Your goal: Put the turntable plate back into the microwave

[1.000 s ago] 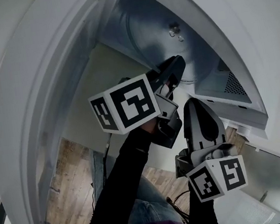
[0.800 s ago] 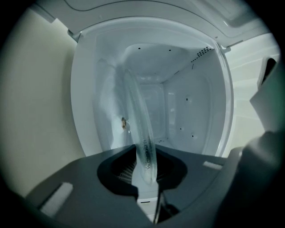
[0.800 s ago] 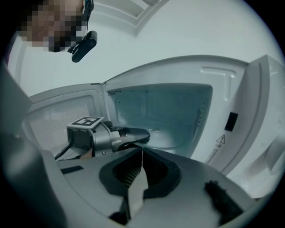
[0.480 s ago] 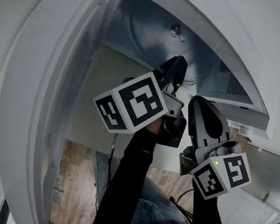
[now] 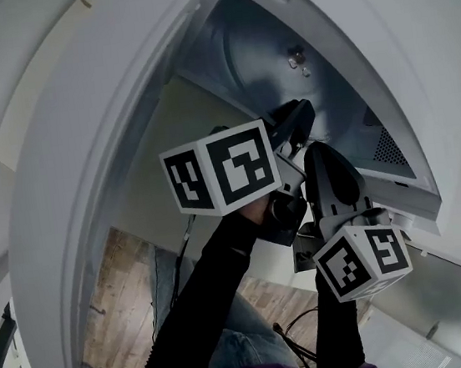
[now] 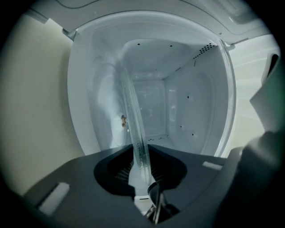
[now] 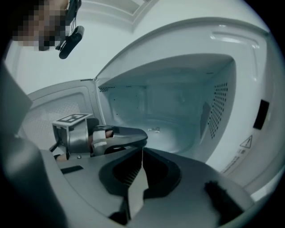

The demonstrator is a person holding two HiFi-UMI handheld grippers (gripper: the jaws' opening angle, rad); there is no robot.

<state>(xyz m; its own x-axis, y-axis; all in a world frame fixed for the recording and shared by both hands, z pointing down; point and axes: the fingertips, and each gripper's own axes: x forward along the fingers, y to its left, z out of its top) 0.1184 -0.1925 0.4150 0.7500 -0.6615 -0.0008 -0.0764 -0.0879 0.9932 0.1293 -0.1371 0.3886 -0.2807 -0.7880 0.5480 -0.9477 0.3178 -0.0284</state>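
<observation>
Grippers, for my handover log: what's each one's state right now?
Left gripper: jaws have just been closing, clamped on the turntable plate edge.
Right gripper: shut, empty.

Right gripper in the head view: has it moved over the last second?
Yes. The right gripper has shifted up-frame, closer to the front frame of the microwave.

Wood-plank floor is showing bottom left, with a thin dark cable lying over it. Plain cream wall is running alongside. White panel is sitting lower right. Light is reading dim and cool.
</observation>
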